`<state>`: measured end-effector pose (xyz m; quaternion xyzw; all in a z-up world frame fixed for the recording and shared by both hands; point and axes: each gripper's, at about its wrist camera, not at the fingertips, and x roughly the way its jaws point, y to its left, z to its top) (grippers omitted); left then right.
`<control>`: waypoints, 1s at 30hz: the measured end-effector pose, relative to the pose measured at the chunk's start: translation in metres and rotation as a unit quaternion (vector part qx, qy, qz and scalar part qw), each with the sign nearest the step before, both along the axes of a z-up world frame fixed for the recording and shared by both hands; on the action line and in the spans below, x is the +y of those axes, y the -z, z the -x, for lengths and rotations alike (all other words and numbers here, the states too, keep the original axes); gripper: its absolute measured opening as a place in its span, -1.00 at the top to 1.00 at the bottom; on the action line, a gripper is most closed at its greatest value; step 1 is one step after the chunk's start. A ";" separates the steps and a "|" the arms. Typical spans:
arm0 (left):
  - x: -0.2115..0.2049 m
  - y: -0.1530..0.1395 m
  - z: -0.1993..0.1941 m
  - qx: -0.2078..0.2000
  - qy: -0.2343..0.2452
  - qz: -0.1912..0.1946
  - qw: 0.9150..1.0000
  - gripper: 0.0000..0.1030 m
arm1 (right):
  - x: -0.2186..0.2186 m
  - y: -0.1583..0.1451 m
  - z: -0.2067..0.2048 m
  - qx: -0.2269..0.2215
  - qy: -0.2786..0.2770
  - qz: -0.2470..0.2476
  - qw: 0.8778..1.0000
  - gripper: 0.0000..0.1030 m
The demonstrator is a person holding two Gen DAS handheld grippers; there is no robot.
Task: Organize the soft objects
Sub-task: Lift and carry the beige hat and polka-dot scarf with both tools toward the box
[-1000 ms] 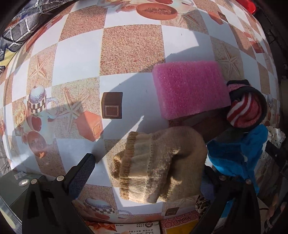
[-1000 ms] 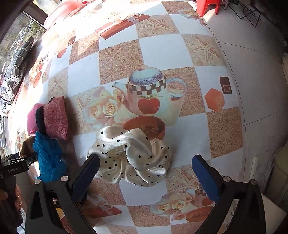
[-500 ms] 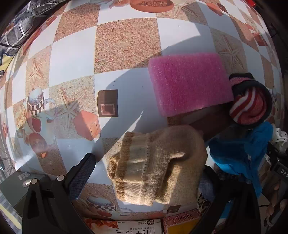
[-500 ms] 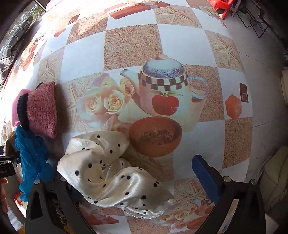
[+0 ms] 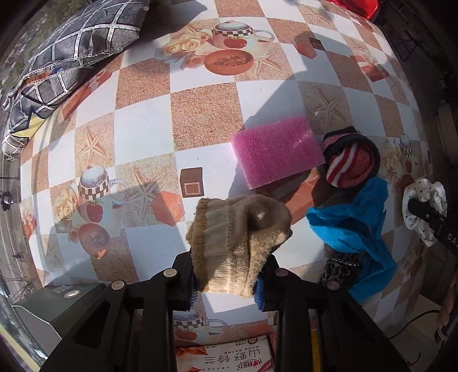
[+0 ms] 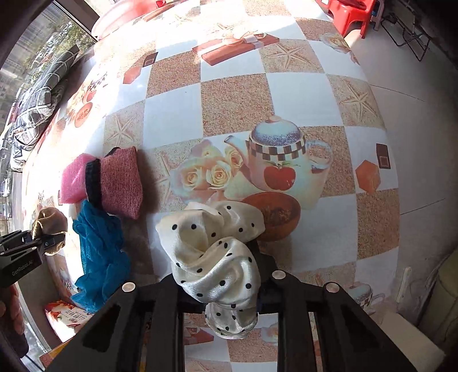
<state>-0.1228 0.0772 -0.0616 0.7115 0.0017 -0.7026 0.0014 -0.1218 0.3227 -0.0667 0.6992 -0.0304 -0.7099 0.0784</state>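
My left gripper (image 5: pixel 226 286) is shut on a beige knitted sock (image 5: pixel 237 240) and holds it above the checkered tablecloth (image 5: pixel 200 114). My right gripper (image 6: pixel 220 289) is shut on a cream polka-dot satin cloth (image 6: pixel 217 257), lifted off the table. A pink foam sponge (image 5: pixel 276 150), a red striped knit hat (image 5: pixel 350 161) and a crumpled blue cloth (image 5: pixel 355 229) lie together on the table. The same three show in the right wrist view: sponge (image 6: pixel 73 177), hat (image 6: pixel 120 181), blue cloth (image 6: pixel 100 251). The sock and left gripper show there at far left (image 6: pixel 48 226).
A grey patterned pillow (image 5: pixel 65 57) lies at the table's far left edge. A printed packet (image 5: pixel 226 357) and a leopard-print item (image 5: pixel 340 271) lie near the front edge. A red plastic stool (image 6: pixel 355 14) stands on the floor beyond the table.
Both grippers have closed: the left on the beige sock, the right on the polka-dot cloth. Both items have been lifted off the table and the views have pulled back.
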 end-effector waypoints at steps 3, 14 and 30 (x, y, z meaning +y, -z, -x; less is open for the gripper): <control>0.001 -0.014 -0.006 0.019 0.006 0.012 1.000 0.38 | 0.004 -0.007 -0.003 0.000 0.009 0.004 1.000 0.55; 0.020 -0.059 -0.036 0.057 0.047 -0.015 0.997 0.38 | 0.018 -0.036 -0.034 0.004 0.035 0.012 0.999 0.55; 0.129 -0.132 -0.094 0.113 0.198 -0.089 0.970 0.38 | 0.057 -0.089 -0.124 0.032 0.105 0.007 0.994 0.55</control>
